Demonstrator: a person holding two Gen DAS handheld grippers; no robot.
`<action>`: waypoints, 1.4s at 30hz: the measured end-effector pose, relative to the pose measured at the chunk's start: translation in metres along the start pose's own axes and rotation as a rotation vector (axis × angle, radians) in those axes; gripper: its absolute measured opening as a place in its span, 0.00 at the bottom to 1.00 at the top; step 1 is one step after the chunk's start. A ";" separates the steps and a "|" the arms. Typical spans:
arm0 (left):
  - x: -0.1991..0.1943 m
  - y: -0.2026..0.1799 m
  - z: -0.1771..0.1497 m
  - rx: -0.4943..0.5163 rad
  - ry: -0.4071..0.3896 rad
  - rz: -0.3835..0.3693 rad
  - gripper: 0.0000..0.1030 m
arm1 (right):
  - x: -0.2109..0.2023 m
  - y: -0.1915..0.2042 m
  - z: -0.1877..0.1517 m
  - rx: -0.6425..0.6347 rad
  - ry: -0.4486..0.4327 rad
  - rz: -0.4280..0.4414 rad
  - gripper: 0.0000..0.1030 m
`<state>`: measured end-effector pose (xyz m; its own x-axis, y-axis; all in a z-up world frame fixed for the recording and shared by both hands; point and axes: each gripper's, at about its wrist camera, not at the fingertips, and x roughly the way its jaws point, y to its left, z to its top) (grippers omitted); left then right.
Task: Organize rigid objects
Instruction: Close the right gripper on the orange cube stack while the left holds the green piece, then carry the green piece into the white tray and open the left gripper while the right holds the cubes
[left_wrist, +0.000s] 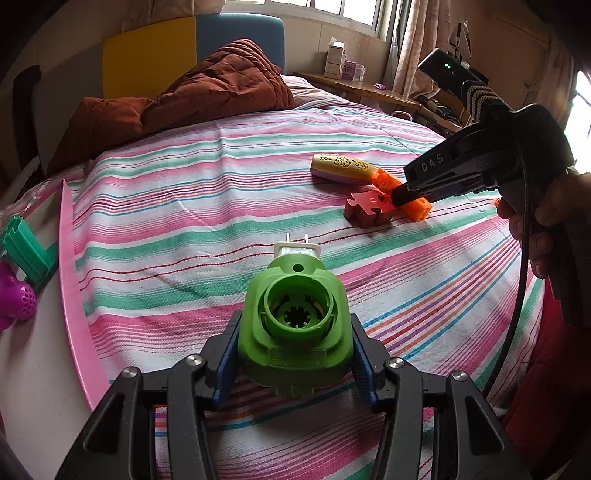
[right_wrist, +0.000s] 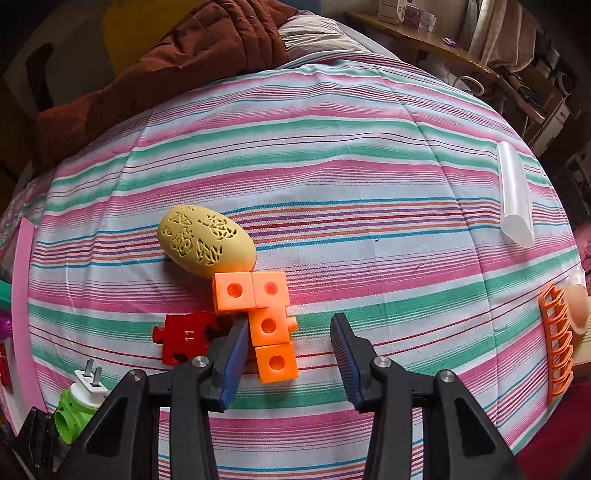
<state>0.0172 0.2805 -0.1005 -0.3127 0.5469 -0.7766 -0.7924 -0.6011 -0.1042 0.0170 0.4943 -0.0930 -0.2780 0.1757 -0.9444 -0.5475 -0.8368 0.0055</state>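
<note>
Green plug adapter (left_wrist: 293, 325) in left gripper (left_wrist: 293, 363)

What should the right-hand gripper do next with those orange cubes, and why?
Probably close the right gripper on the orange cubes. Its jaws stand open around the two nearest cubes, which lie on the striped sheet close to one finger. The left gripper is busy holding the green plug.

Striped woven cloth covers the bed (right_wrist: 332, 155), matt and finely ribbed. At lower centre of the left wrist view, the green plug housing (left_wrist: 295, 332) looks like smooth, slightly glossy plastic with bare metal prongs. Orange cubes (right_wrist: 271, 325): matt plastic. The yellow egg-shaped case (right_wrist: 207, 240) is matt with cut-out patterns. Upper left, a rust-brown quilt (left_wrist: 221, 81), soft and stitched.
</note>
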 end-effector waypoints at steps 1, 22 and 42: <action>0.000 0.000 0.000 0.000 -0.001 0.001 0.52 | 0.001 0.001 0.000 -0.013 0.001 -0.026 0.23; -0.016 0.009 0.005 -0.097 0.019 -0.048 0.51 | 0.009 0.002 -0.004 -0.056 -0.019 -0.072 0.24; -0.122 0.090 -0.008 -0.273 -0.115 0.093 0.51 | 0.013 0.012 -0.002 -0.110 -0.038 -0.122 0.23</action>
<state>-0.0121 0.1549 -0.0197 -0.4472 0.5352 -0.7166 -0.5921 -0.7777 -0.2112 0.0090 0.4855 -0.1056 -0.2453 0.2973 -0.9227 -0.4898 -0.8594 -0.1466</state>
